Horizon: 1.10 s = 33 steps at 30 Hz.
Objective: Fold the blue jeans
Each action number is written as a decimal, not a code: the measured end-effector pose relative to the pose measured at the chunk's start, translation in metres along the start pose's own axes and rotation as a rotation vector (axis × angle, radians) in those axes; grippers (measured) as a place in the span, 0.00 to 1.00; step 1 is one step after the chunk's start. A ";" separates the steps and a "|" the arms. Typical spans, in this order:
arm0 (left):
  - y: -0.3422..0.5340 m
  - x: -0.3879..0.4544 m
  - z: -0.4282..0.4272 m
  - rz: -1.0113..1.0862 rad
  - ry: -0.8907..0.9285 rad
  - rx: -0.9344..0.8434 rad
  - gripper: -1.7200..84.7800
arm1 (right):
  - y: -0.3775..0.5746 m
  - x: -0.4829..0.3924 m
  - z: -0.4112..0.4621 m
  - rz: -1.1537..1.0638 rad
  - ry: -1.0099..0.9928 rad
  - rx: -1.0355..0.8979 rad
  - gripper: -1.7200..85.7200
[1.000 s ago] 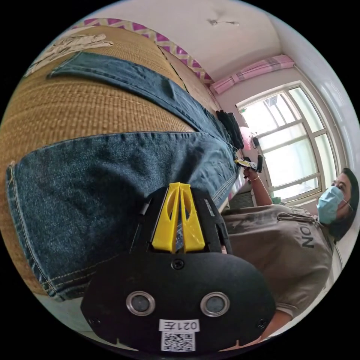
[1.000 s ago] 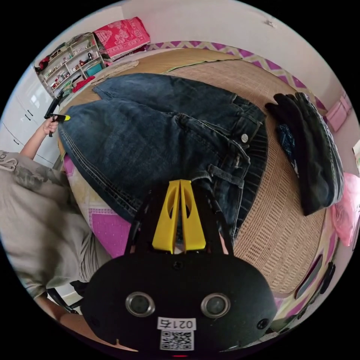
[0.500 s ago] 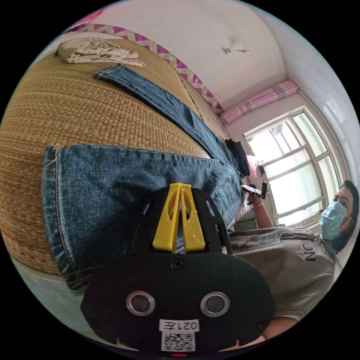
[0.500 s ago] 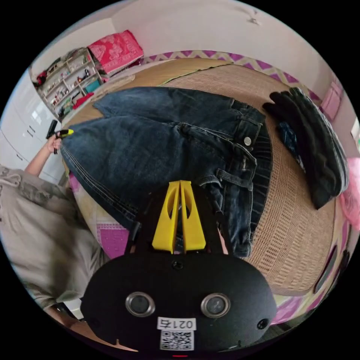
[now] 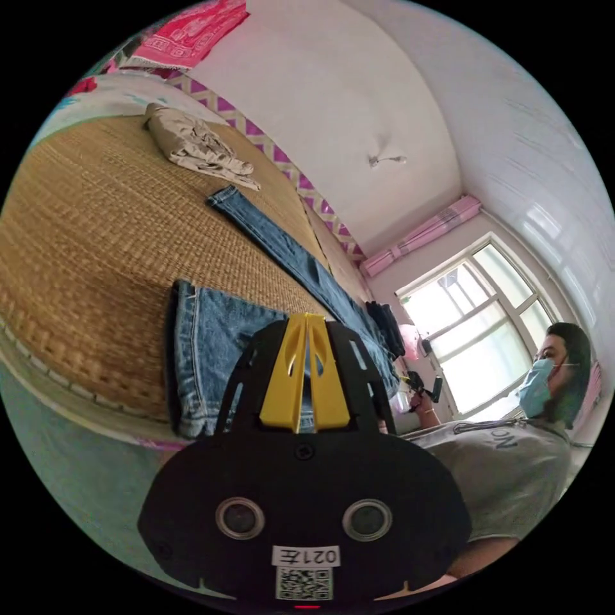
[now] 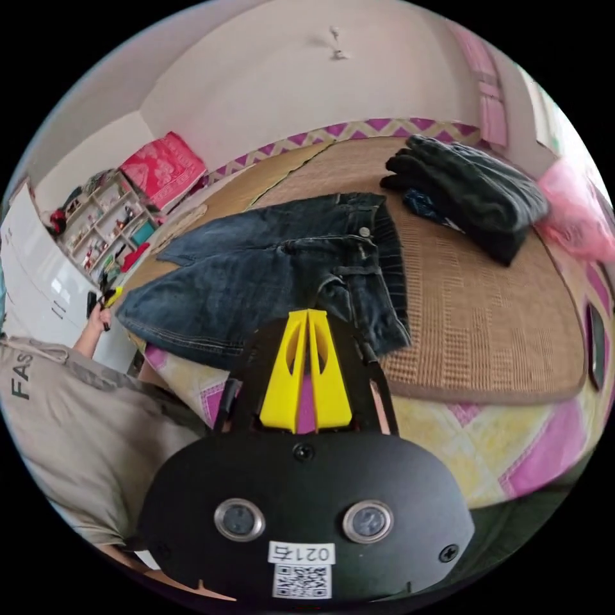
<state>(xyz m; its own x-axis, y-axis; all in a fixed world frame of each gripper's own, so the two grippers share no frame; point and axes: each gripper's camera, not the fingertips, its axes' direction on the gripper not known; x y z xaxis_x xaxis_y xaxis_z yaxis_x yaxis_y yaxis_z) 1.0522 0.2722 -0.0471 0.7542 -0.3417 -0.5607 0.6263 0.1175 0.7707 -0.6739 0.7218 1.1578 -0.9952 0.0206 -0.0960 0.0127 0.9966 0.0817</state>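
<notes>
Blue jeans lying spread on the woven mat, both grippers hanging at its near edge.

The blue jeans (image 6: pixel 275 282) are lying flat at the centre of the right gripper view, waistband toward the upper right, legs running left across the woven mat (image 6: pixel 487 320). The right gripper (image 6: pixel 307 368) is showing its yellow jaws pressed together with no cloth between them. The left gripper (image 5: pixel 306 371) is sitting over a leg hem, jaws together; whether they are pinching denim I cannot tell. Denim looks heavy and stiffish, so hem and waistband corners seem the best holds. Dark folded clothes (image 6: pixel 474 192) are lying beside the waistband at the upper right, a beige garment (image 5: pixel 192 144) beyond the far hem, neither blocking.
</notes>
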 end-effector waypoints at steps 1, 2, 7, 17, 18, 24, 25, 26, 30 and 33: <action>0.017 0.006 -0.017 -0.007 0.012 0.039 0.01 | 0.008 0.005 -0.008 0.034 -0.002 0.017 0.02; 0.035 0.010 -0.031 -0.014 0.018 0.072 0.01 | 0.025 0.017 -0.022 0.109 -0.004 0.053 0.03; 0.099 0.034 -0.078 -0.033 -0.092 0.172 0.02 | 0.084 0.064 -0.047 0.348 -0.083 0.135 0.10; 0.176 0.029 -0.150 -0.348 -0.126 0.322 0.13 | 0.174 0.109 -0.007 0.726 -0.387 0.256 0.11; 0.179 0.029 -0.153 -0.359 -0.125 0.324 0.13 | 0.179 0.111 -0.006 0.745 -0.404 0.266 0.11; 0.208 0.030 -0.176 -0.450 -0.090 0.349 0.14 | 0.189 0.108 -0.003 0.741 -0.411 0.239 0.12; 0.213 0.029 -0.176 -0.459 -0.085 0.344 0.14 | 0.190 0.108 -0.002 0.740 -0.408 0.236 0.12; 0.216 0.028 -0.175 -0.468 -0.076 0.339 0.14 | 0.192 0.107 0.001 0.740 -0.409 0.232 0.11; 0.222 0.023 -0.167 -0.481 -0.049 0.334 0.14 | 0.199 0.110 0.012 0.752 -0.428 0.235 0.10; 0.215 0.024 -0.155 -0.464 -0.011 0.320 0.14 | 0.204 0.112 0.018 0.758 -0.441 0.239 0.09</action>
<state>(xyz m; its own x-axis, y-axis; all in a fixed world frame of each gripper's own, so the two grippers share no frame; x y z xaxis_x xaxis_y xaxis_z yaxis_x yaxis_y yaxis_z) 1.2354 0.4334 0.0581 0.4105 -0.3002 -0.8610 0.7995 -0.3357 0.4982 -0.7811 0.9292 1.1453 -0.5852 0.6571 -0.4751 0.7174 0.6927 0.0745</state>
